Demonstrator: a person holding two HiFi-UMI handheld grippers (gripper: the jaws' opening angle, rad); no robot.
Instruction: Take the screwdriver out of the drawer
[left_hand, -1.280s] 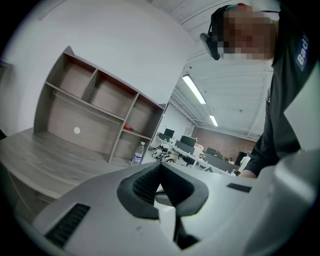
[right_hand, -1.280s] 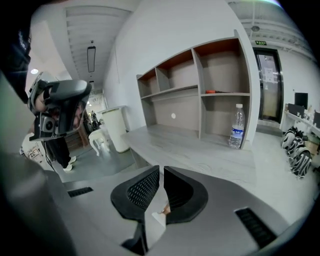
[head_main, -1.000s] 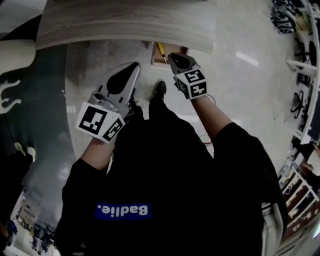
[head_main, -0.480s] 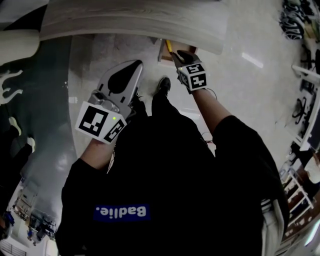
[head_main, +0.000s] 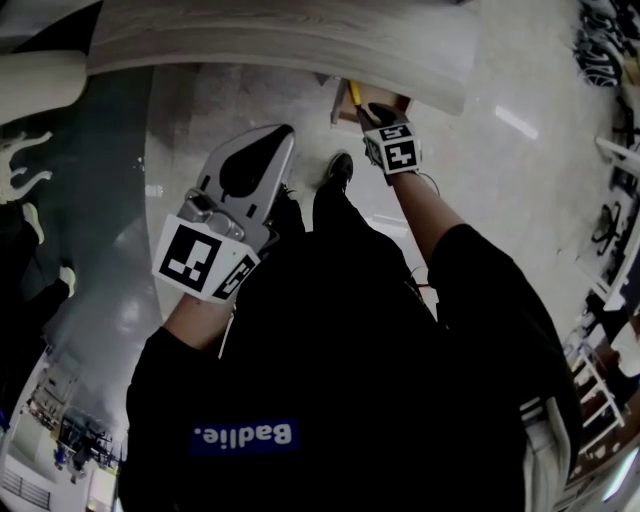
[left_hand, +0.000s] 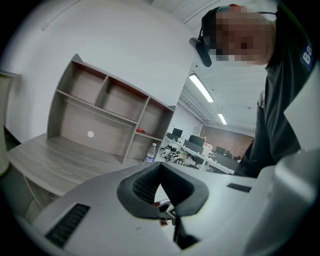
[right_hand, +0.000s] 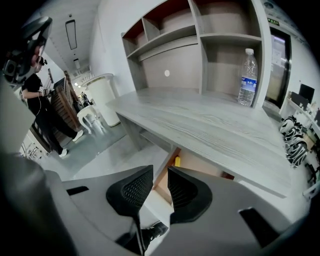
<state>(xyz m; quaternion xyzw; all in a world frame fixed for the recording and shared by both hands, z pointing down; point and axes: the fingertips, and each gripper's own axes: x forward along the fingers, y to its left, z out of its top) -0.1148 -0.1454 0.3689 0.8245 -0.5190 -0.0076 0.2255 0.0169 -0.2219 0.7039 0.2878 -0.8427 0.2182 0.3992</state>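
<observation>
Pointing down at the drawer (right_hand: 165, 184), my right gripper (right_hand: 160, 172) had just been opening its fingers, nothing between them; the screwdriver (right_hand: 176, 161) lay inside, just beyond their tips. On my left gripper (left_hand: 161, 167) the fingers met, empty.

- The right gripper (head_main: 372, 110) has sunk toward the open drawer (head_main: 341, 106); its tip now hangs over the drawer, just beside the screwdriver (head_main: 354, 93).
- Its jaws have just been opening, with nothing between them.
</observation>
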